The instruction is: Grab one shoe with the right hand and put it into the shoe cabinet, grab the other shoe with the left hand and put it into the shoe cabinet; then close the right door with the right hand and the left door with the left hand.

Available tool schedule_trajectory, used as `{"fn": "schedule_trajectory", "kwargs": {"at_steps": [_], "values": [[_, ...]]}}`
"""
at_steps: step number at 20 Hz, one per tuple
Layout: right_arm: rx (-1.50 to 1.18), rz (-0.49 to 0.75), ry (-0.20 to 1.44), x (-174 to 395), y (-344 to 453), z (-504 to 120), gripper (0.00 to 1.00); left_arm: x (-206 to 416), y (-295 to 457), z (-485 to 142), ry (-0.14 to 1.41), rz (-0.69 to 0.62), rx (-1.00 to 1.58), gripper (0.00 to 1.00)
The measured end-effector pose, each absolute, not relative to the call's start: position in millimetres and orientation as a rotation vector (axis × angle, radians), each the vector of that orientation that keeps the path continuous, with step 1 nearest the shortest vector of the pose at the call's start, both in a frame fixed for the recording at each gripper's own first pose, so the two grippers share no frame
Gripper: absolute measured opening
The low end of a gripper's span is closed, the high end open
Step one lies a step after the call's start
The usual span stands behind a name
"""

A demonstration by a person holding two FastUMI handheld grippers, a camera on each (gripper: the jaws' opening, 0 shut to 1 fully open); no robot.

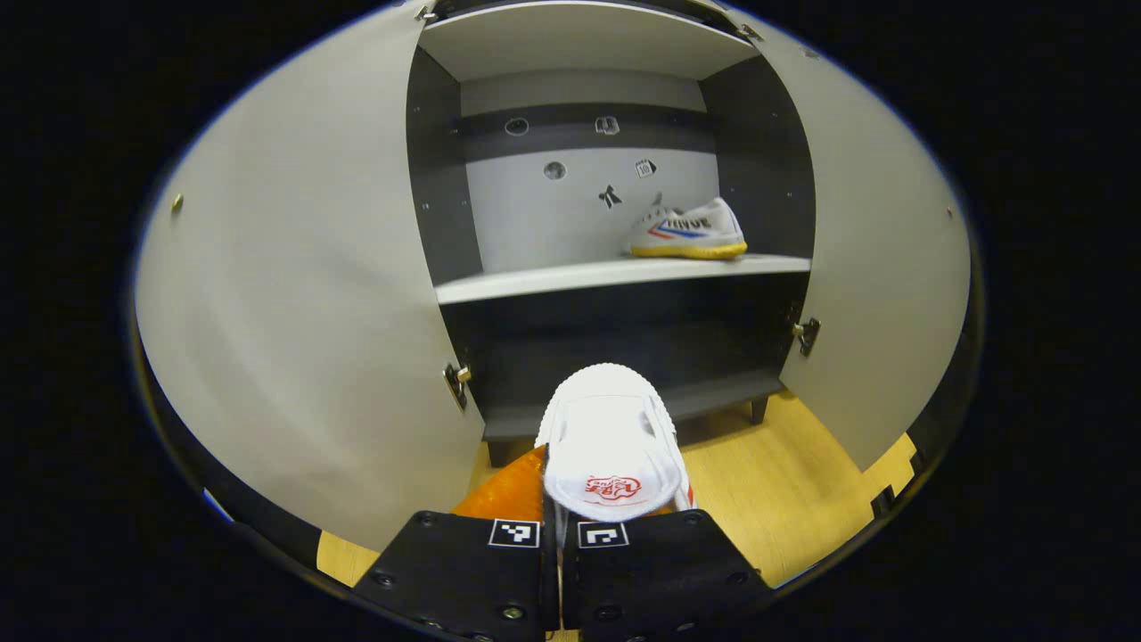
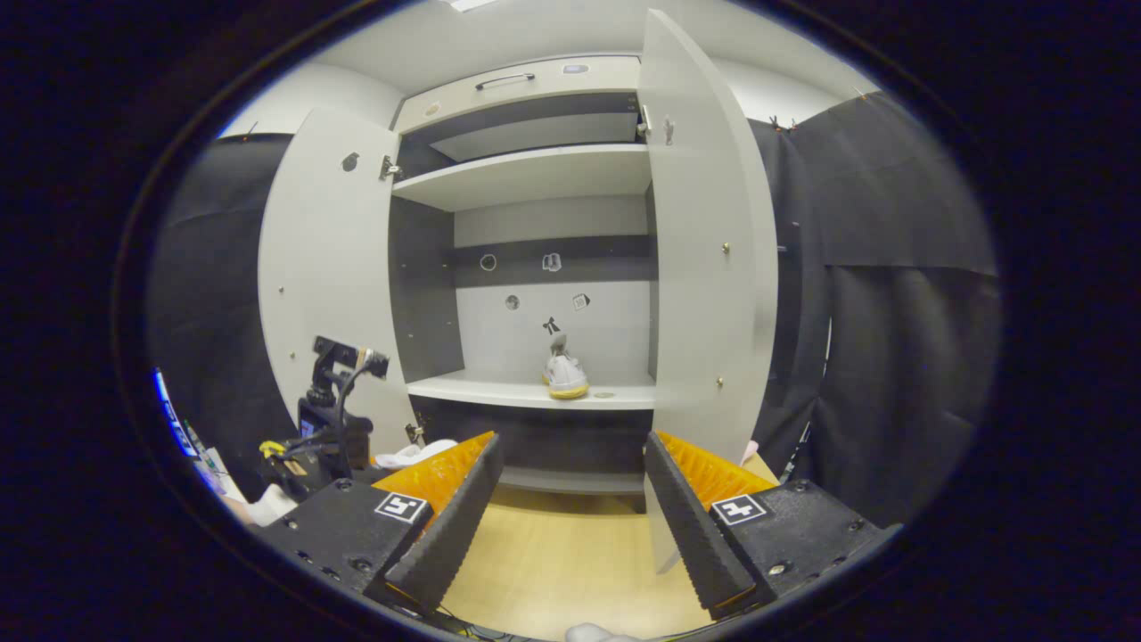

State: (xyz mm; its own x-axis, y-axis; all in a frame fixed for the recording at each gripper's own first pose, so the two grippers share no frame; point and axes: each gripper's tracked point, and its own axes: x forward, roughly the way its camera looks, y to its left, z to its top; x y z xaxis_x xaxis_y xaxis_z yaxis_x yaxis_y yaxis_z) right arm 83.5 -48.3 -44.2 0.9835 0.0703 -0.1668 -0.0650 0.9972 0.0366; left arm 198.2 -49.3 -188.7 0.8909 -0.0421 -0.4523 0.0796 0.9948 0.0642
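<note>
My left gripper (image 1: pixel 560 526) is shut on the heel end of a white shoe (image 1: pixel 610 446), which points toward the open shoe cabinet (image 1: pixel 615 272). A second white shoe (image 1: pixel 686 232) with a yellow sole and red and blue stripes rests on the right part of the middle shelf. In the right gripper view my right gripper (image 2: pixel 570 513) stands open with nothing between its fingers, facing the cabinet from farther back. That shelved shoe (image 2: pixel 565 374) appears there heel-on. The left gripper (image 2: pixel 332 419) and its held shoe (image 2: pixel 412 455) show at lower left.
Both cabinet doors hang open: the left door (image 1: pixel 294 303) and the right door (image 1: pixel 878 267) flank the opening. The right door (image 2: pixel 709 267) stands edge-near just ahead of my right gripper. A light wooden floor (image 2: pixel 570 553) lies below. Black cloth (image 2: pixel 891 339) hangs at the right.
</note>
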Motion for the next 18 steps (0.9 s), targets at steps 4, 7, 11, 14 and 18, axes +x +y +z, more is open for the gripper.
{"fn": "schedule_trajectory", "kwargs": {"at_steps": [4,7,11,14,18], "values": [[0.023,0.137,0.156,91.1,-34.6,-40.8,1.0,247.9,-49.7,-127.8,0.374,-0.034,0.059,0.01],[0.01,0.175,0.148,97.1,-30.5,-39.4,1.0,274.9,-42.7,-101.6,0.325,-0.013,0.032,0.01],[-0.031,0.215,0.132,107.1,-25.3,-37.2,1.0,300.4,-47.0,-89.5,0.263,0.017,0.037,0.01],[-0.043,0.231,0.135,113.3,-26.1,-40.8,1.0,301.9,-46.4,-93.0,0.246,0.033,0.029,0.01],[-0.075,0.249,0.16,122.0,-21.0,-52.9,1.0,296.6,-42.6,-94.3,0.272,0.058,0.059,0.01]]}}
